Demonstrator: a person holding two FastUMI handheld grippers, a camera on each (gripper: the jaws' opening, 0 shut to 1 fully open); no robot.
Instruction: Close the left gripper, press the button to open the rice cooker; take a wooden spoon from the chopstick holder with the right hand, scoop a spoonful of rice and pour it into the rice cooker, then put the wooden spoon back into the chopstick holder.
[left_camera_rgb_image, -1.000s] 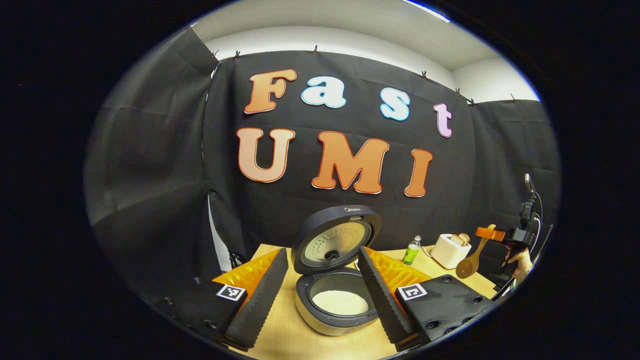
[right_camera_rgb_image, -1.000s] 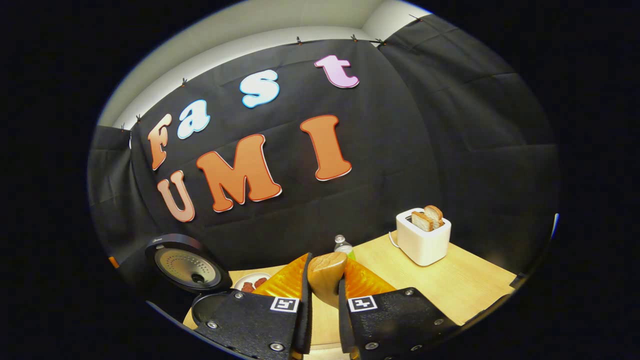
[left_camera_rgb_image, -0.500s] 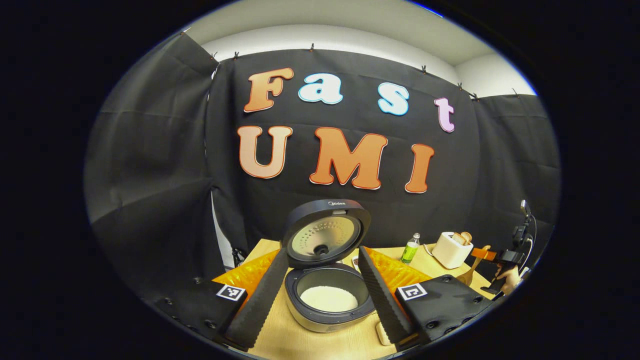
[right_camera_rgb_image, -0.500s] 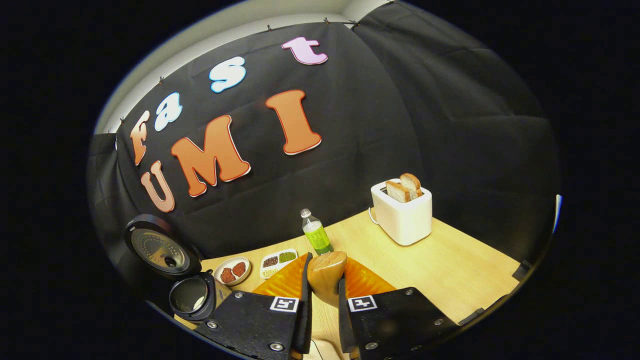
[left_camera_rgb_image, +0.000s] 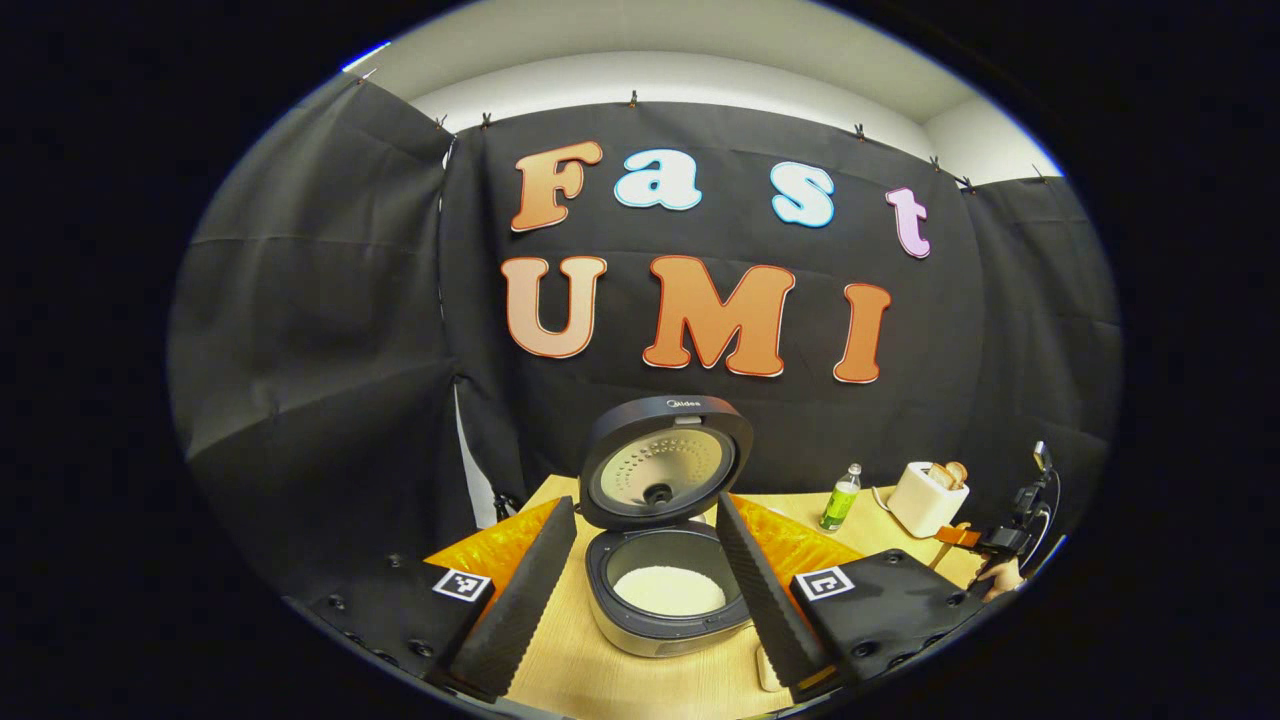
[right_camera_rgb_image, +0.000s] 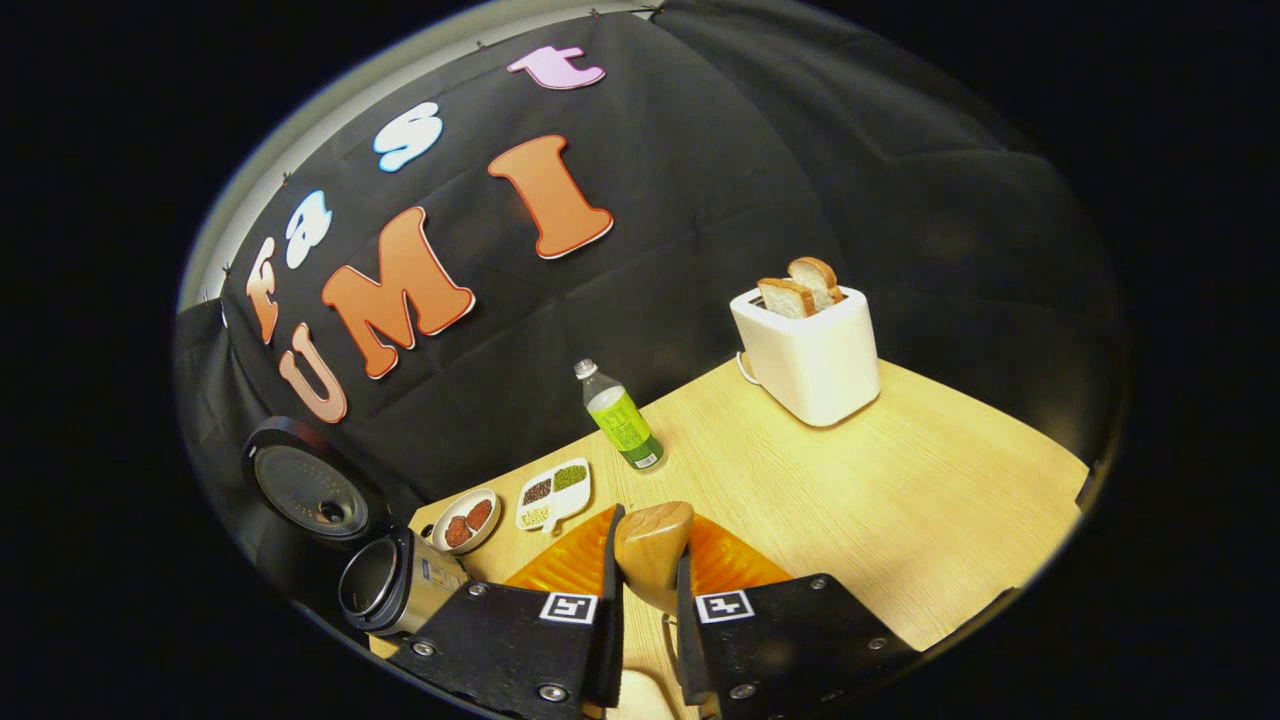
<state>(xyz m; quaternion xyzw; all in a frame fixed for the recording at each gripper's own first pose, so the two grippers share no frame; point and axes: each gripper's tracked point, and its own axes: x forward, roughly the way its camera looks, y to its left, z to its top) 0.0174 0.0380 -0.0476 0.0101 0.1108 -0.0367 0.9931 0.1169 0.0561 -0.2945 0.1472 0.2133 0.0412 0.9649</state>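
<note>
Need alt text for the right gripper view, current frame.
The right gripper is shut on a wooden spoon handle above a light wood table. Beyond it stand a white toaster with bread, a green bottle, two small food dishes, and at far left the open rice cooker.

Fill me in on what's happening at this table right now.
A person works a gripper in each hand. The right gripper is shut on the wooden spoon handle, above the table. The left gripper is open and holds nothing, in front of the rice cooker, whose lid stands open with white rice inside.
</note>
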